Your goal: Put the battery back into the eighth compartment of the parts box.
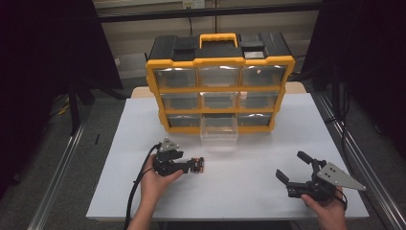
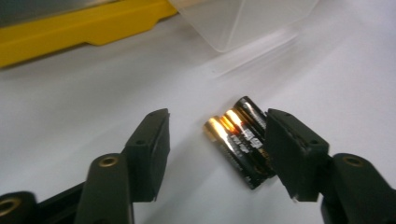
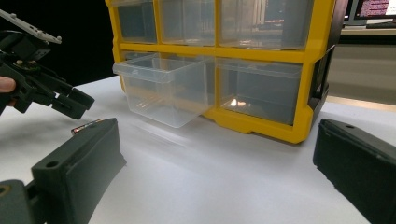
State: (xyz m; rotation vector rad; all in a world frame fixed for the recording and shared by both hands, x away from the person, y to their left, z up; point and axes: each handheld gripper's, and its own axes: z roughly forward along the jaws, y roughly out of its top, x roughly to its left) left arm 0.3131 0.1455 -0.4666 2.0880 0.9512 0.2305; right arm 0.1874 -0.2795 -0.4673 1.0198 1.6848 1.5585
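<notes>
We cannot read the print on the batteries [image 2: 240, 142]; glare whitens their gold ends, and the near ends are hidden behind one black jaw in the left gripper view. How many cells lie there is hard to settle; we make out two or three packed side by side.

They lie on the white table [image 1: 268, 191], near its middle and a little left, in front of the clear drawer [image 1: 219, 129] pulled out of the yellow organiser [image 1: 220, 88].

From above, the left gripper [image 1: 197, 166] points right with the batteries between its jaws. The jaws stand about half open: one pad seems to touch the pack's side, while the other stands clear of it, with bare table between. Nothing is gripped yet.

The batteries' long axis runs near to far in the left gripper view, slightly slanted, with the gold ends pointing away towards the drawer.

The right gripper [image 1: 293, 166] sits near the table's right front with its jaws spread wide, holding nothing.
</notes>
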